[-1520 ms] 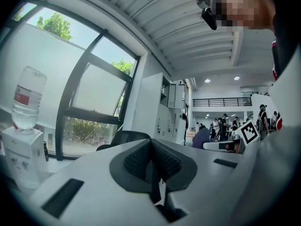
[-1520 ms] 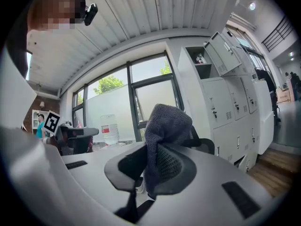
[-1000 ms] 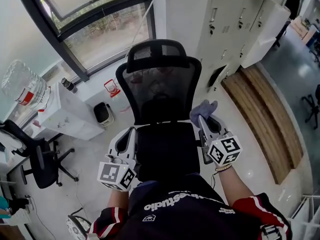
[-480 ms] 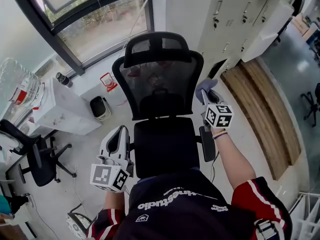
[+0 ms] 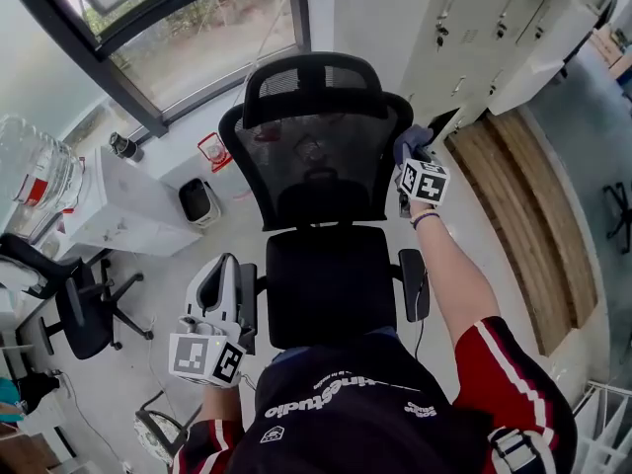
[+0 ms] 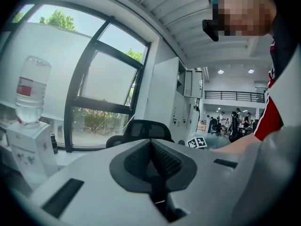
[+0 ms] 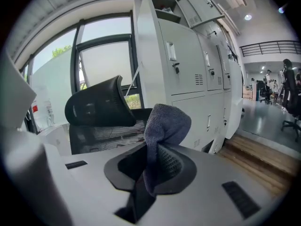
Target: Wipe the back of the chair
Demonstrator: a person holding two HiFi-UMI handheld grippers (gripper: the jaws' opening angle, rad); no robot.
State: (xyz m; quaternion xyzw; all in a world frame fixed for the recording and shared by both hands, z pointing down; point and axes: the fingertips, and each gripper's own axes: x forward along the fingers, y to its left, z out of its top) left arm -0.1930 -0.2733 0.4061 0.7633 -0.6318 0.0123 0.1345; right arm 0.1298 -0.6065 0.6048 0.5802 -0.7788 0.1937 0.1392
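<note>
A black office chair stands in front of me, its mesh back [image 5: 316,161] topped by a headrest [image 5: 314,82]. My right gripper [image 5: 413,154] is shut on a grey cloth [image 5: 407,138] that sits at the upper right edge of the mesh back. In the right gripper view the cloth [image 7: 164,121] bulges out between the jaws of that gripper [image 7: 153,147], with the headrest [image 7: 96,108] just behind on the left. My left gripper [image 5: 225,267] hangs low beside the seat's left side, apart from the chair. Its jaws [image 6: 151,147] are shut with nothing in them.
White lockers [image 5: 464,18] stand behind the chair on the right, above a low wooden platform [image 5: 533,215]. A water dispenser [image 5: 128,215] with its bottle [image 5: 39,181] and a small bin [image 5: 196,200] are at the left, under the window. A second office chair [image 5: 69,304] is at far left.
My right gripper has carried the cloth up from the right armrest to the upper right edge of the chair back. The left gripper has sunk a little lower on the left.
</note>
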